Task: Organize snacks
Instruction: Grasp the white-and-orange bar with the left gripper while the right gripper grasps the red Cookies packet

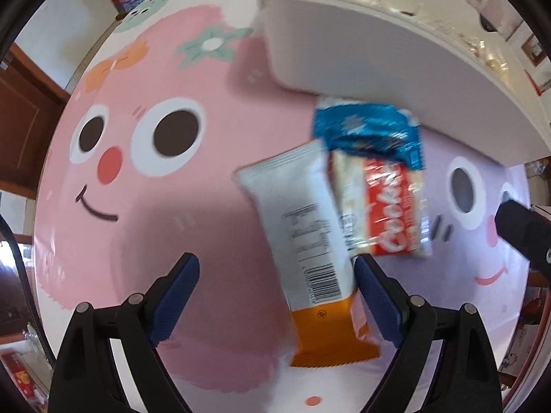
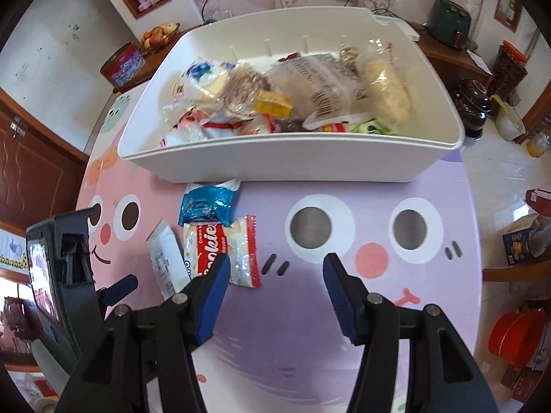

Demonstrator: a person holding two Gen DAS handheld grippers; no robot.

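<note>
Three snack packs lie on the cartoon-face table mat beside a white bin (image 2: 286, 158) that holds several wrapped snacks. A white and orange wrapper (image 1: 310, 241) lies next to a red cookies pack (image 1: 385, 213), with a blue foil pack (image 1: 368, 130) beyond them against the bin (image 1: 361, 51). My left gripper (image 1: 277, 268) is open and points down; the white and orange wrapper lies between its fingers, close to the right one. My right gripper (image 2: 275, 268) stands open over the purple face, nothing between its fingers. The cookies pack (image 2: 220, 251) lies by its left finger, near the blue pack (image 2: 208, 206) and the white wrapper (image 2: 167, 261).
The left gripper's body (image 2: 62, 265) shows at the left of the right wrist view. A red tin (image 2: 122, 63) and a fruit bowl (image 2: 160, 34) stand on a cabinet behind the table. A red basin (image 2: 516, 334) sits on the floor at the right.
</note>
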